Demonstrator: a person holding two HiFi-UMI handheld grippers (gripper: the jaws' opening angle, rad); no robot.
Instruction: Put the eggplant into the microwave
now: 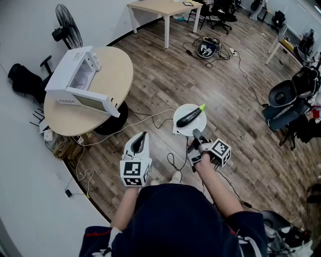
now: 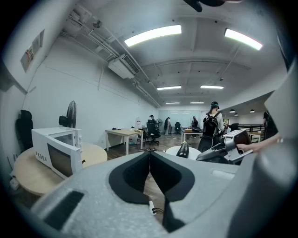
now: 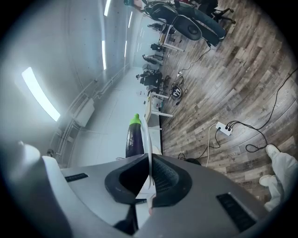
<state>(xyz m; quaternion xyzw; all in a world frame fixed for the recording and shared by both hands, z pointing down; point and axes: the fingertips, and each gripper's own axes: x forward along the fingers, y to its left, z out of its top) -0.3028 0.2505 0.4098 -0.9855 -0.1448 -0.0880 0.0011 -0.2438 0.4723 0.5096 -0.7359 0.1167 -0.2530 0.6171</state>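
A dark purple eggplant (image 1: 190, 117) with a green stem lies on a white plate (image 1: 181, 126) held over the wood floor. My right gripper (image 1: 195, 134) is shut on the plate's near rim; in the right gripper view the thin rim (image 3: 144, 135) runs edge-on between the jaws, with the eggplant (image 3: 134, 137) behind it. My left gripper (image 1: 143, 136) hangs to the left of the plate, shut and empty, its tips touching (image 2: 150, 153). The white microwave (image 1: 80, 80) stands on a round wooden table (image 1: 118, 70) at the left with its door swung open. It also shows as the microwave (image 2: 56, 148) in the left gripper view.
A standing fan (image 1: 67, 25) is behind the round table. A light wooden desk (image 1: 163, 7) stands at the back. Cables and a device (image 1: 208, 47) lie on the floor, and a power strip (image 3: 224, 128) too. Office chairs (image 1: 288, 100) crowd the right. A person with a backpack (image 2: 212, 121) stands far off.
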